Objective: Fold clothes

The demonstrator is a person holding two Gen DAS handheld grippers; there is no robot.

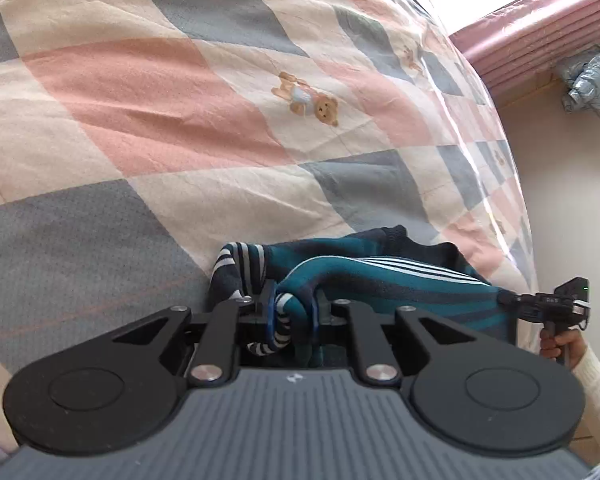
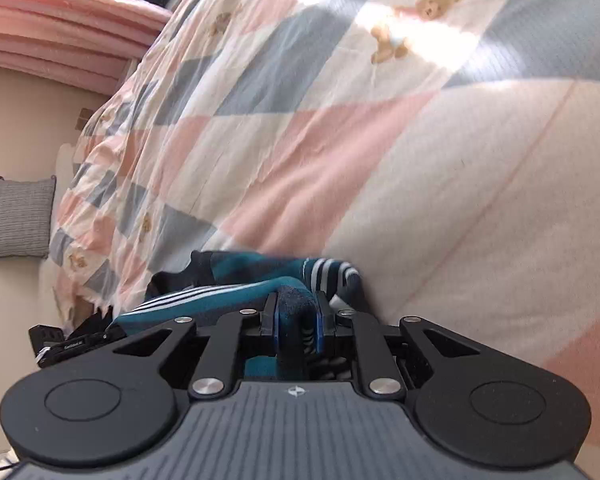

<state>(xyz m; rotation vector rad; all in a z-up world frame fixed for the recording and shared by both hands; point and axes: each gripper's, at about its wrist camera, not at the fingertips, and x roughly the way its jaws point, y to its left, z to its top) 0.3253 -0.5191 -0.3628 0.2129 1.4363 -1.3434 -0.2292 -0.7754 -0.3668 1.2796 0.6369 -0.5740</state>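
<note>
A teal, navy and white striped garment hangs stretched between both grippers just above the checked quilt. My left gripper is shut on one bunched end of it, blue pads pressing the cloth. In the left wrist view the right gripper shows at the right edge, held by a hand in a white sleeve. My right gripper is shut on the other end of the striped garment. The left gripper appears at the lower left of the right wrist view.
The quilt with bear prints covers the bed and fills both views. A pink padded headboard stands at the far end, with a pale blue puffer jacket beside it. A grey cushion lies on the floor by the bed.
</note>
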